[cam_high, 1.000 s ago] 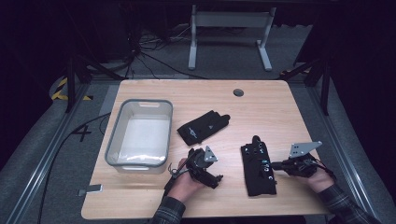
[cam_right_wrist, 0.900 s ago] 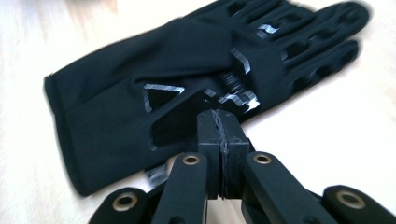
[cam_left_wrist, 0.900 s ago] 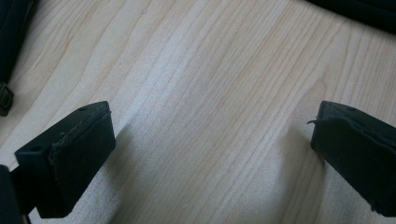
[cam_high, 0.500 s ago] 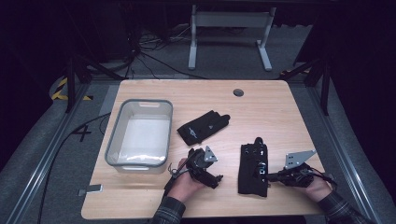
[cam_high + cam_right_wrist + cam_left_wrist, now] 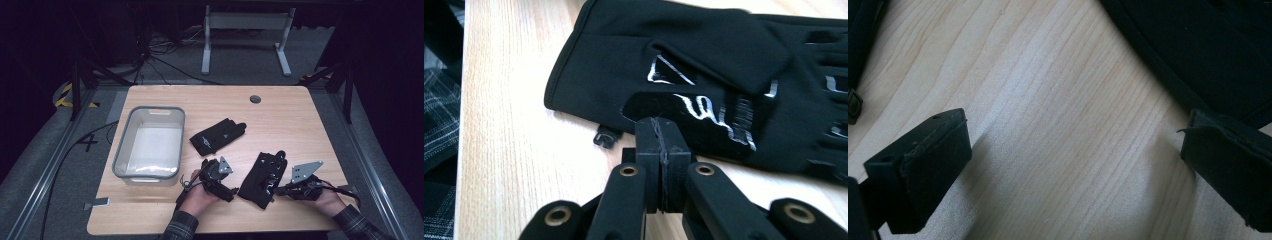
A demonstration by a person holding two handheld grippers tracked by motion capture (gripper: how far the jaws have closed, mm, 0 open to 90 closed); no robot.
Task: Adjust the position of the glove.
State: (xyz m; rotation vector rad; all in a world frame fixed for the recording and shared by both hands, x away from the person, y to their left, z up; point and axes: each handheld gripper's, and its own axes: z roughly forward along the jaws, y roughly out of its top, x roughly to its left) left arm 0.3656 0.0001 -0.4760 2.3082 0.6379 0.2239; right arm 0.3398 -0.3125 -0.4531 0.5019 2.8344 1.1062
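A black fabric glove with silver printed markings (image 5: pixel 263 179) is lying flat near the front edge of the table, right of the middle, its fingers pointing toward the far edge. The right claw (image 5: pixel 660 131) is sitting at the glove's right side with its jaws pressed together; in the right gripper view their tips are reaching the printed part of the glove, though it is hard to tell whether any fabric is pinched between them. The person's right hand (image 5: pixel 327 197) is holding this claw close to the front right corner.

The left claw (image 5: pixel 1073 160) is standing wide open over bare wood just left of the glove, gripping nothing, with the glove's edge lying beyond one jaw.

A second black fabric glove (image 5: pixel 216 136) is lying nearer the middle of the light wooden table (image 5: pixel 300 125), apart from the first. A clear plastic rectangular bin with a grey rim (image 5: pixel 119 150) is standing by the left edge.
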